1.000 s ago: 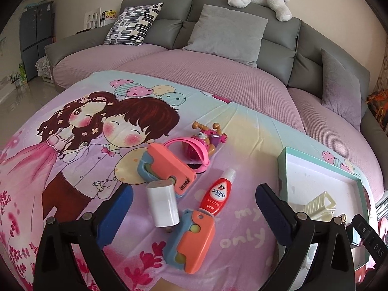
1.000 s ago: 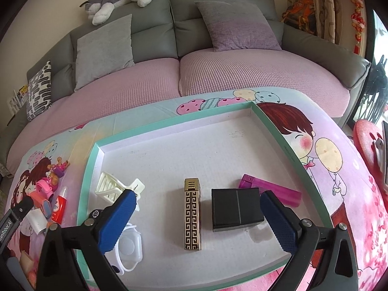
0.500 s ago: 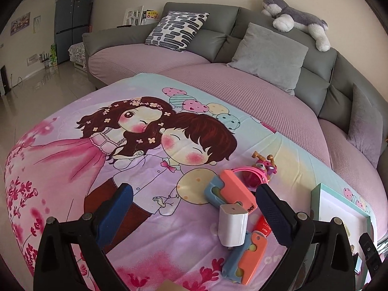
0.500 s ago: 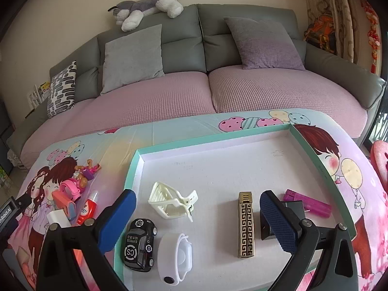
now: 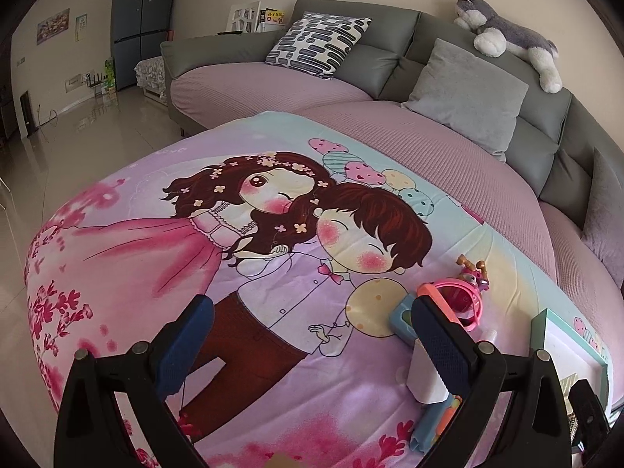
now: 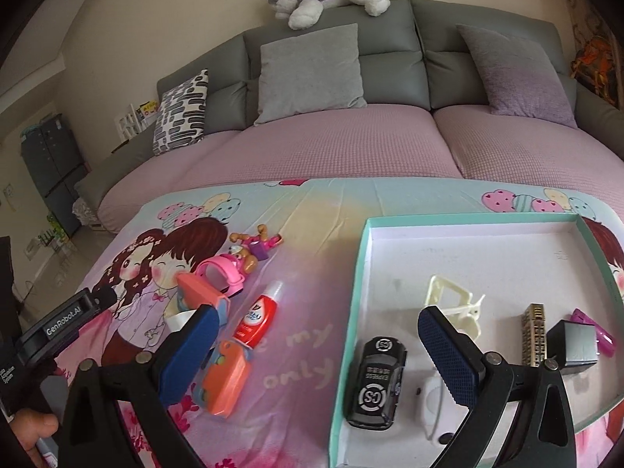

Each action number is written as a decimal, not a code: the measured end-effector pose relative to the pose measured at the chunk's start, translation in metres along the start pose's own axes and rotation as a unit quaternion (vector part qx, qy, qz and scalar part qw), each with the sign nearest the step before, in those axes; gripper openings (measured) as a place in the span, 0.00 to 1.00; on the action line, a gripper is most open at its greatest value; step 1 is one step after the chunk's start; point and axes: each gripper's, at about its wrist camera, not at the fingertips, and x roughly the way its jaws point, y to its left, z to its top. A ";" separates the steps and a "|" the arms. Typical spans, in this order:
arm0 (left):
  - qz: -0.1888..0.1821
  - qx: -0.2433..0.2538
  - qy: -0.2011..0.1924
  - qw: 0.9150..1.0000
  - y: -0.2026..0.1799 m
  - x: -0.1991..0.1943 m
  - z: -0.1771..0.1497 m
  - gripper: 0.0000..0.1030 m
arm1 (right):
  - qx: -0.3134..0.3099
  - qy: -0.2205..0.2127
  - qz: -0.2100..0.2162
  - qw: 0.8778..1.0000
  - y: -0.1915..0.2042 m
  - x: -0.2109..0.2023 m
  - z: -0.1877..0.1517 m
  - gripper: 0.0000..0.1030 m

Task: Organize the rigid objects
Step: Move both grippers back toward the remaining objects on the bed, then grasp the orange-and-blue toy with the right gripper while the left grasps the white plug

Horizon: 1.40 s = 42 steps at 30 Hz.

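**Both grippers spread and empty over the cartoon-print surface**

My right gripper [image 6: 316, 355] hangs with its blue fingers [image 6: 448, 355] spread wide, holding nothing. At 5 o'clock of it, nearest me, a black toy car [image 6: 376, 384] lies inside the teal-rimmed tray [image 6: 353, 292], with a cream clip [image 6: 454, 298] beyond it at 1 o'clock and a gold patterned bar [image 6: 534, 331] and black box [image 6: 575, 345] toward 3 o'clock. Outside the tray, at 9 o'clock, I see an orange-and-blue case [image 6: 224, 376], a red tube [image 6: 257, 316], then a pink watch [image 6: 218, 273] and small toy figure [image 6: 253, 247] farther off. My left gripper [image 5: 312, 347] is also spread and empty; a white charger [image 5: 423, 376] sits just behind its right finger. The sofa [image 6: 351, 148] lies beyond.
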 end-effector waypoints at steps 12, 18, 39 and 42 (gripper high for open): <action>0.012 -0.008 0.048 0.999 0.017 0.022 -0.005 0.98 | -0.077 0.077 0.023 0.994 0.055 0.046 -0.033 1.00; 0.012 0.002 0.084 0.996 0.017 0.039 -0.013 0.98 | -0.103 0.099 0.013 0.990 0.066 0.060 -0.045 1.00; -0.040 0.011 0.113 0.993 0.008 0.039 -0.012 0.98 | -0.132 0.114 -0.048 0.984 0.070 0.075 -0.054 0.99; -0.069 0.009 0.120 0.990 0.003 0.037 -0.012 0.98 | -0.132 0.113 -0.046 0.984 0.068 0.072 -0.053 0.96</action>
